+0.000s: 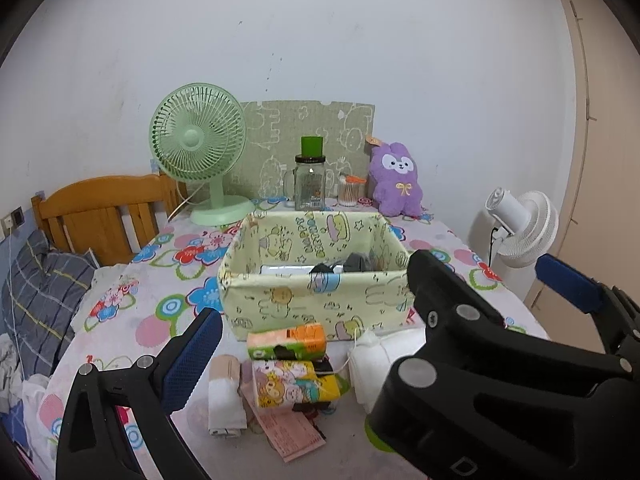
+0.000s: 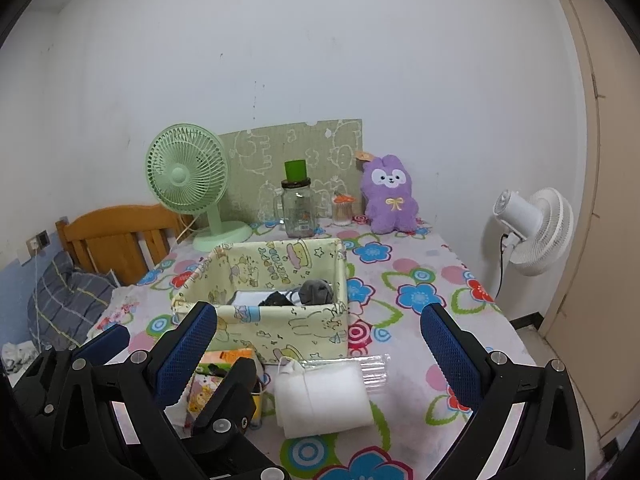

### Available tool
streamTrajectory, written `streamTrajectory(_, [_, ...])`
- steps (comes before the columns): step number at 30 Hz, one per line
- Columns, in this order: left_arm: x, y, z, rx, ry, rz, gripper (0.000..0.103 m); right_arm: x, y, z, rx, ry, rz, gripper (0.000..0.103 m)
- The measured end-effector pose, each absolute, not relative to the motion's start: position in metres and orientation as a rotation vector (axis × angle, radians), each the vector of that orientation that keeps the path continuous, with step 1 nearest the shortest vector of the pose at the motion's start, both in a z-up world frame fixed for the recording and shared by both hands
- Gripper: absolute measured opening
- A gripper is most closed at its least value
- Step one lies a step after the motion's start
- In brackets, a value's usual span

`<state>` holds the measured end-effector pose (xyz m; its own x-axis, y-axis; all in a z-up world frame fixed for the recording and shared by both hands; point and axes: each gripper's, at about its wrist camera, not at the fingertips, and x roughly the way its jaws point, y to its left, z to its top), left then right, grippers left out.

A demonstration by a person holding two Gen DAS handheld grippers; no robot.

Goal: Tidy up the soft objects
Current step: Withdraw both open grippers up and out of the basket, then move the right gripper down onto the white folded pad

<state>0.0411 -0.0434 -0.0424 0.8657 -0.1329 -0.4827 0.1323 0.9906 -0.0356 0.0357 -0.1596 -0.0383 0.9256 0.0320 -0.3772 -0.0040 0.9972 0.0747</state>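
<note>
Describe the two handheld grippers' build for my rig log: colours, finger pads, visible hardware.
Both the left gripper and right gripper have matte black plastic linkage frames joined by round silver pivot bolts. Their fingers carry flat blue pads with fine mesh texture. No cables, hands or sleeves visible.

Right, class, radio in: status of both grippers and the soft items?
Left gripper open, empty. Right gripper open, empty. White cloth roll lies in front of fabric bin; tissue packs beside it. Nothing blocking.
</note>
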Motion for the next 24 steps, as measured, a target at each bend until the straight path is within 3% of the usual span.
streamTrajectory(24, [0.045, -0.036, -0.094, -0.009, 0.587, -0.137, 0.102, 0.043, -0.15, -0.092, 0.068, 0.5, 0.046, 0.102])
